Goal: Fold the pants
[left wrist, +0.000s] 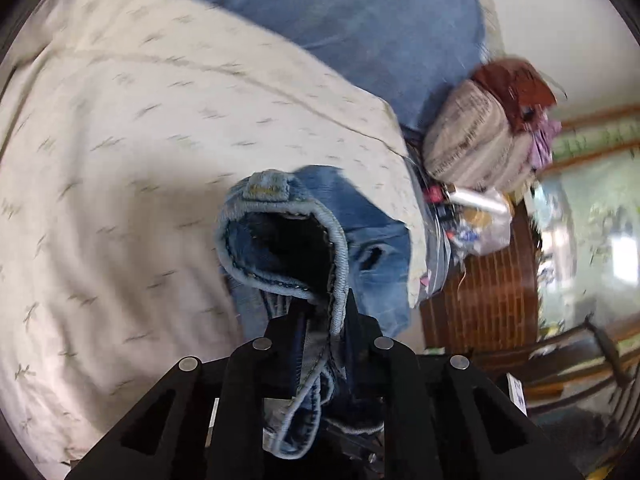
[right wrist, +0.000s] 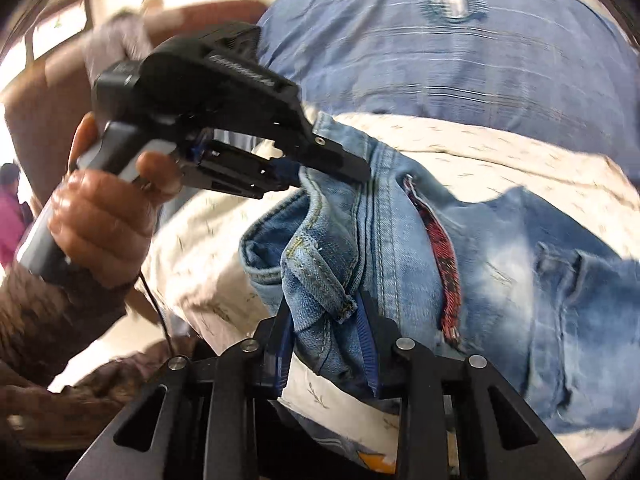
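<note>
Light-blue jeans [right wrist: 500, 248] with a red plaid pocket lining [right wrist: 444, 256] lie on a cream bedsheet [left wrist: 140, 160]. My left gripper [left wrist: 320, 316] is shut on the waistband, and a loop of hem [left wrist: 280, 236] stands up in front of its fingers. My right gripper [right wrist: 326, 312] is shut on a bunched fold of the waistband with a belt loop [right wrist: 320, 276]. In the right wrist view a hand [right wrist: 100, 224] holds the left gripper [right wrist: 320, 176], which pinches the denim edge a little farther along the waist. The jeans' legs are out of view.
A blue blanket [right wrist: 440, 60] covers the far part of the bed. Past the bed's edge stand a striped bundle [left wrist: 472, 140], a wooden cabinet [left wrist: 492, 292] with clutter and a dark chair [left wrist: 580, 360]. A person in pink [right wrist: 8, 216] is at the far left.
</note>
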Tool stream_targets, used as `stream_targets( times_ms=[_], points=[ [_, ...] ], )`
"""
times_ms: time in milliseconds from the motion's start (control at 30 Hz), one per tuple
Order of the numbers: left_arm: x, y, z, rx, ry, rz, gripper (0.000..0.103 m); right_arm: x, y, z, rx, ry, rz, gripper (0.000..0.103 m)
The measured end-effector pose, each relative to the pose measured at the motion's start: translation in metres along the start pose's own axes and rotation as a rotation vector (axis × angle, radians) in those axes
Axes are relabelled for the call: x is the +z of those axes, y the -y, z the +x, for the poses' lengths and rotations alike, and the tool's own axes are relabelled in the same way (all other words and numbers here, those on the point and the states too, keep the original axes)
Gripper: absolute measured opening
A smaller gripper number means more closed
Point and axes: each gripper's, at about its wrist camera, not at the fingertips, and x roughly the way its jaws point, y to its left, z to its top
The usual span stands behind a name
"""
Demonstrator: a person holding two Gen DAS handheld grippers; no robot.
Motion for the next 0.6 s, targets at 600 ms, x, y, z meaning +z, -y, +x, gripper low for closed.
stream_targets(
  times_ms=[600],
  points=[
    [0.018, 0.142, 0.213, 0.227, -0.344, 0.228, 0.029, -0.088, 0.206, -0.061, 0.020, 0.127, 0.710, 0.047]
  ],
)
